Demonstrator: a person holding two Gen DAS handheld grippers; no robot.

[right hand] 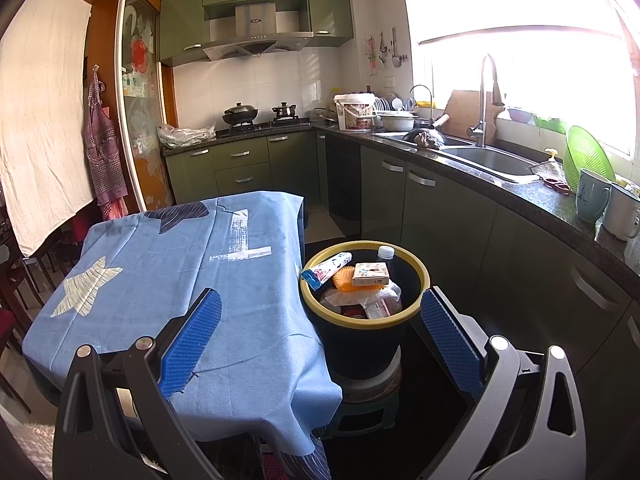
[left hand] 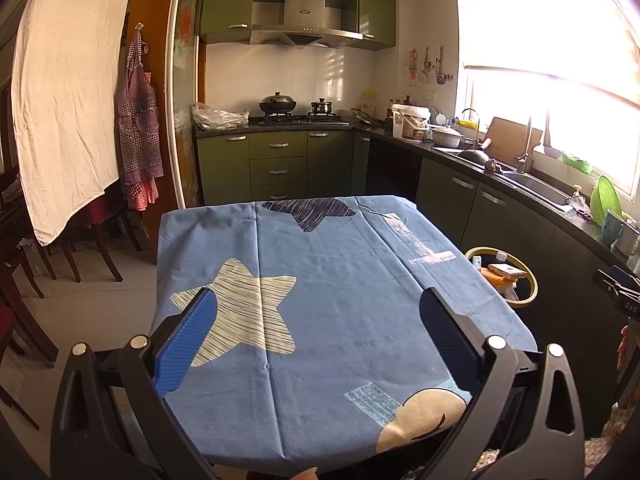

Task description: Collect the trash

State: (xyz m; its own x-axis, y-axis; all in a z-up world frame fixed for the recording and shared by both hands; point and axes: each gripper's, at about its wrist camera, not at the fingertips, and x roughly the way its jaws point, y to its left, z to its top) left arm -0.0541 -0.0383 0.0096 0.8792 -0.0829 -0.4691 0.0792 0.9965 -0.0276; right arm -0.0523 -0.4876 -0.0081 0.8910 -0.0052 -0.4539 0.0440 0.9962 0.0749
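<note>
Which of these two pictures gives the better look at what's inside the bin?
The right wrist view. There the bin sits near the middle, its whole yellow rim showing, with a tube, a box and a bottle inside. The left wrist view shows only part of it, behind the table's edge.

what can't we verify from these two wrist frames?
- Bottom contents of the black bin with yellow rim: right wrist view, covered by the small box, tube and wrappers on top.
- Same bin in left wrist view: near side cut off by the blue star-print tablecloth.
- Print on the box: too small.
- Outside the window: overexposed.
</note>
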